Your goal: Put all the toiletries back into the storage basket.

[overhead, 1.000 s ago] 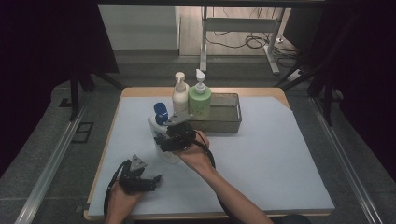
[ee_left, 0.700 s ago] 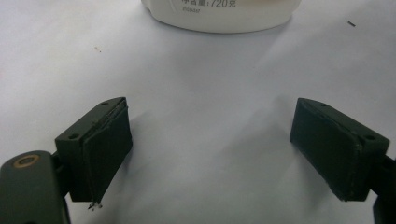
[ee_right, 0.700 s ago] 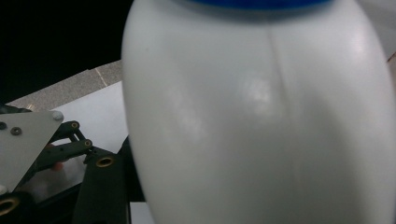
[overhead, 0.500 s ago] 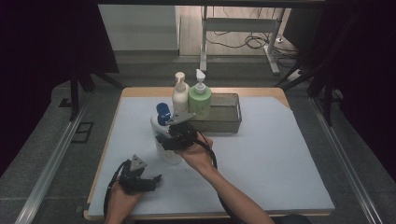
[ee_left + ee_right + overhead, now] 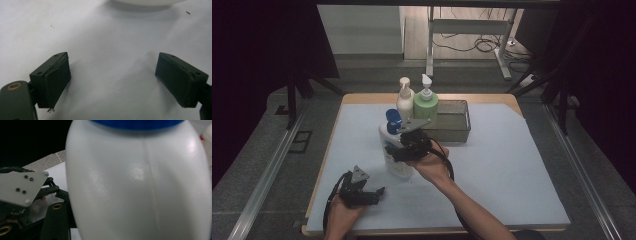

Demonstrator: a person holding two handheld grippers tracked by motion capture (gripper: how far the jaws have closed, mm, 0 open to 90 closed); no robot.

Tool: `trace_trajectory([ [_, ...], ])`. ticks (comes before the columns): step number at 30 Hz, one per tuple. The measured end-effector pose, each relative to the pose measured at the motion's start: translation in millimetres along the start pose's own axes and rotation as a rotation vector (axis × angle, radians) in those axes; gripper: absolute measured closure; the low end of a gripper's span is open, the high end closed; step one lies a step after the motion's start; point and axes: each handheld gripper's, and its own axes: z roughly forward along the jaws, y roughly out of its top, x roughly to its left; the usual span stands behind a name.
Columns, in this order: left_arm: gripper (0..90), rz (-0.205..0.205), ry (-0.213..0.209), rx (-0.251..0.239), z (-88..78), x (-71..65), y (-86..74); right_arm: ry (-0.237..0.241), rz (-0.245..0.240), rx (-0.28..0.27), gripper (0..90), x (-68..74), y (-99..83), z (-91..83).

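A white bottle (image 5: 396, 159) with a blue cap (image 5: 393, 120) is held left of the table's middle, and my right gripper (image 5: 406, 147) is shut on its body from the right. The jaws have just been closing on it. In the right gripper view the bottle (image 5: 140, 182) is very near and hides the pads. My left gripper (image 5: 373, 192) rests low at the front left of the white table (image 5: 512, 170), pointing right. Its jaws stand wide apart over the bare surface, with nothing between them (image 5: 112, 80).
A grey mesh basket (image 5: 457, 131) stands at the back middle. A cream pump bottle (image 5: 405, 102) and a green pump bottle (image 5: 426, 105) stand at its left end, just behind the held bottle. The left gripper's grey plate (image 5: 20, 187) shows beyond the bottle.
My right gripper and the white bottle have shifted a little to the right and up. The left gripper has stayed where it was.
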Motion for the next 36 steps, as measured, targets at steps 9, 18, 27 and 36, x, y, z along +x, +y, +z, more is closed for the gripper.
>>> trace_trajectory([
  [9,12.4,0.0,0.002,-0.003,0.2,-0.1,-0.2,-0.041,0.018,-0.003,40.0,-16.0,-9.3,-20.5],
  [18,12.5,-0.001,0.002,-0.002,0.1,-0.2,-0.2,-0.049,0.036,-0.003,40.1,-32.0,-14.6,-42.9],
  [27,12.2,-0.002,-0.002,-0.002,0.1,0.1,-0.2,-0.077,0.056,0.0,40.1,-46.0,-16.5,-67.5],
  [36,12.1,-0.001,-0.002,-0.002,0.2,0.0,-0.2,-0.128,0.086,-0.003,40.1,-63.1,-17.3,-95.0],
])
